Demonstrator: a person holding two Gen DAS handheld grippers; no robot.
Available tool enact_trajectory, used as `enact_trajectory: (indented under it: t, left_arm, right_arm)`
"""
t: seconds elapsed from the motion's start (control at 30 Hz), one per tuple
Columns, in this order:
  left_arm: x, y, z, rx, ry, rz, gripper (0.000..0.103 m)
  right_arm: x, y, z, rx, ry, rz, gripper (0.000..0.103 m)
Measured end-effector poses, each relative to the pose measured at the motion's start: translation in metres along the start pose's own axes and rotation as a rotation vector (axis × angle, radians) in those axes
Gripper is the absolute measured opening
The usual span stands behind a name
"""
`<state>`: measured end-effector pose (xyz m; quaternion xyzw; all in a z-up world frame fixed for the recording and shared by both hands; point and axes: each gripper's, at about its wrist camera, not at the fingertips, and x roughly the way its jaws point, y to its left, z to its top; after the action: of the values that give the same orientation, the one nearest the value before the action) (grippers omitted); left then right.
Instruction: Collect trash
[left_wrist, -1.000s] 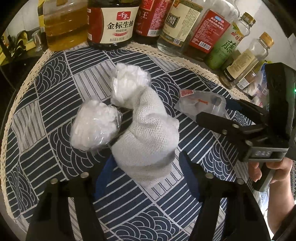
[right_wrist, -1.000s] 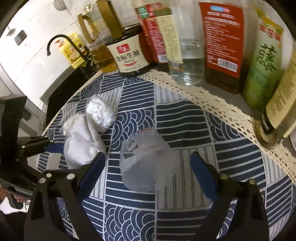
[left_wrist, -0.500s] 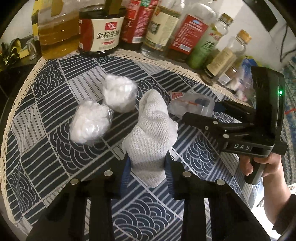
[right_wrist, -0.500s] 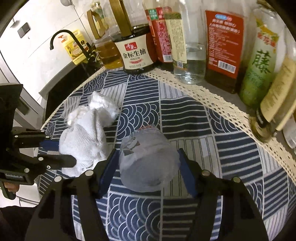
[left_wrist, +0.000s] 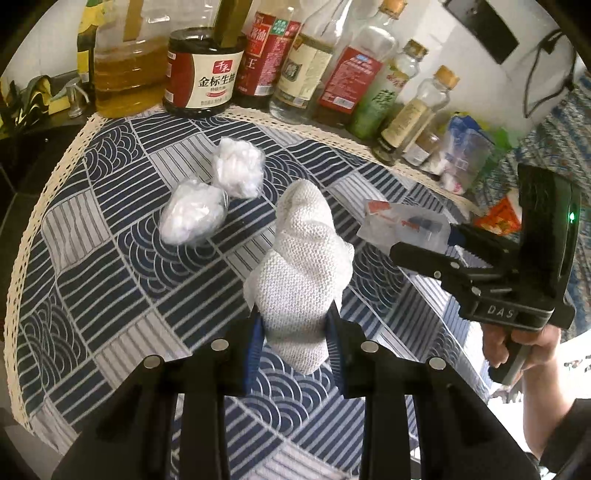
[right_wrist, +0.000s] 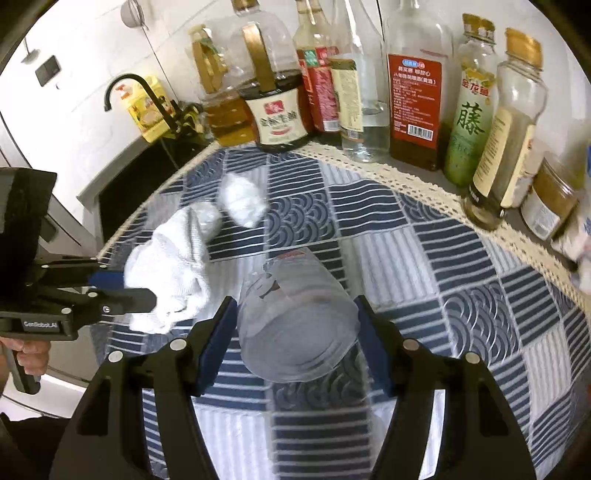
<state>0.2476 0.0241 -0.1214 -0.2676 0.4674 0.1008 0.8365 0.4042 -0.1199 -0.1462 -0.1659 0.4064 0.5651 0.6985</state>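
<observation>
My left gripper is shut on a crumpled white cloth and holds it above the patterned tablecloth. My right gripper is shut on a crumpled clear plastic container, lifted off the cloth. Two white wads wrapped in clear plastic lie on the tablecloth to the left. In the right wrist view the left gripper holds the white cloth at the left. In the left wrist view the right gripper holds the clear container.
A row of oil, sauce and vinegar bottles stands along the back edge. A black sink and tap lie to the left. Small jars and packets crowd the back right.
Both grippers have closed from open on their items, the left on the cloth and the right on the clear container. Both have lifted and pulled back from the bottles.
</observation>
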Motion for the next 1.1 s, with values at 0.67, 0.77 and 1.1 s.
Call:
enact_trajectory:
  t: [0.67,0.77,1.1]
  left_arm:
    - [-0.081,0.025,-0.059,0.137,-0.031,-0.119,0.029]
    - [-0.094,0.028,-0.071,0.171,-0.034,-0.130,0.029]
    - [-0.132,0.044,-0.112,0.239,-0.048,-0.167,0.029]
  right_arm:
    - [-0.067,0.116,-0.064,0.120,-0.083,-0.157,0.064]
    - [-0.072,0.137,-0.073,0.132,-0.093,-0.177,0.064]
    - [-0.091,0.204,-0.110,0.170,-0.141,-0.236,0.064]
